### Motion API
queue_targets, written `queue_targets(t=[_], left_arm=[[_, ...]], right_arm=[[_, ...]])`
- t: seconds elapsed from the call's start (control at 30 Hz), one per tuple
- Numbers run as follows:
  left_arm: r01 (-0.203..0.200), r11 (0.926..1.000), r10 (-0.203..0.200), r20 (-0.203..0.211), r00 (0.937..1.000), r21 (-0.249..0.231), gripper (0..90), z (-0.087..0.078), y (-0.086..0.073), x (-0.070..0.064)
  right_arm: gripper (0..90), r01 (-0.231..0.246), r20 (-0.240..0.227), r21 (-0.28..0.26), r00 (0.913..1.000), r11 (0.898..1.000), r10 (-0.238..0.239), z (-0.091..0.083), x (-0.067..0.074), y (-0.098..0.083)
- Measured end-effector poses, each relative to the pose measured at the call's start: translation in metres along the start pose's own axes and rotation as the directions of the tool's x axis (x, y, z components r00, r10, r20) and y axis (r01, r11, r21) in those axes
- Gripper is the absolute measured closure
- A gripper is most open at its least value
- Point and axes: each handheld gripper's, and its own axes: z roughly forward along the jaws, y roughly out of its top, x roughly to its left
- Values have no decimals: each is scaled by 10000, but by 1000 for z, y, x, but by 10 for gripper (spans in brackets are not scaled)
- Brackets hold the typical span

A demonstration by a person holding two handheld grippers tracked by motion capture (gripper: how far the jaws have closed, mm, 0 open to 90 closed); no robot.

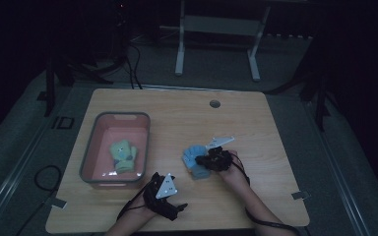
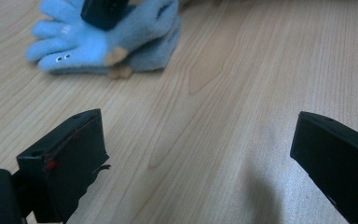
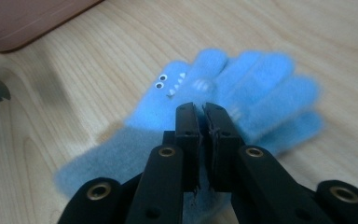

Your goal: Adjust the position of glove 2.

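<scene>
My left hand-held gripper (image 1: 153,192) rests at the near edge of the bench (image 1: 256,118), its jaws spread wide with nothing but bare wood between them. Just beyond it and to its right, my right hand-held gripper (image 3: 201,108) is down on the blue gloves (image 3: 242,95), its jaws drawn almost together and seemingly pinching a fold of the fleece; I cannot be certain how much fabric they have caught. The gloves appear to be a stacked pair, lying flat on the wood, fingers fanned, small eyes and teeth showing on one finger. Farther off, to the left of both grippers, the pink bin (image 1: 94,142) holds a green pair of gloves (image 1: 123,156). By my reading, the sorting is about half done: the green pair is in, while the blue pair is gripped but not yet lifted and carried across to the bin.
</scene>
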Motion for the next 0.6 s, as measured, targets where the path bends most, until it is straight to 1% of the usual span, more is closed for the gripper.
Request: queue_targets(t=[0.1,0.17,0.2,0.23,0.27,0.3,0.37,0.43,0.5,0.57,0.6], left_arm=[[-67,10000,68,-52,10000,44,36,1,0,0],[-77,10000,77,-95,9999,-44,36,1,1,0],[-111,9998,107,-200,9997,-192,38,0,2,0],[-111,9998,107,-200,9997,-192,40,0,2,0],[-165,9995,157,-285,9995,-284,40,-1,3,-1],[-159,9994,149,-332,9993,-305,42,-2,3,-1],[-18,9996,8,-358,9994,-286,48,-3,5,0],[105,9999,-107,-408,9991,-58,54,-3,7,-2],[170,9997,-174,-202,9996,-156,54,-4,9,-4],[211,9997,-211,26,9998,-127,54,-4,12,-5],[288,9995,-286,191,9994,-106,54,-3,13,-6]], right_arm=[[832,94,78,-60,9999,9999,-94,1,1,-2],[820,111,114,-46,9999,9999,-110,0,2,-1],[744,235,143,-16,9996,9997,-234,-2,5,1],[744,235,143,-16,9996,9997,-234,-2,5,1],[700,222,138,-76,9997,9997,-221,-4,6,2],[629,242,44,-155,9997,9996,-241,-8,7,3],[527,318,-44,-278,9995,9991,-320,-13,8,5],[375,210,-554,-546,9982,9983,-240,-20,7,6],[280,160,-689,-674,9974,9976,-206,-25,7,5],[189,198,-594,-767,9979,9969,-243,-28,7,4],[156,337,-481,-887,9981,9955,-381,-29,6,3]])
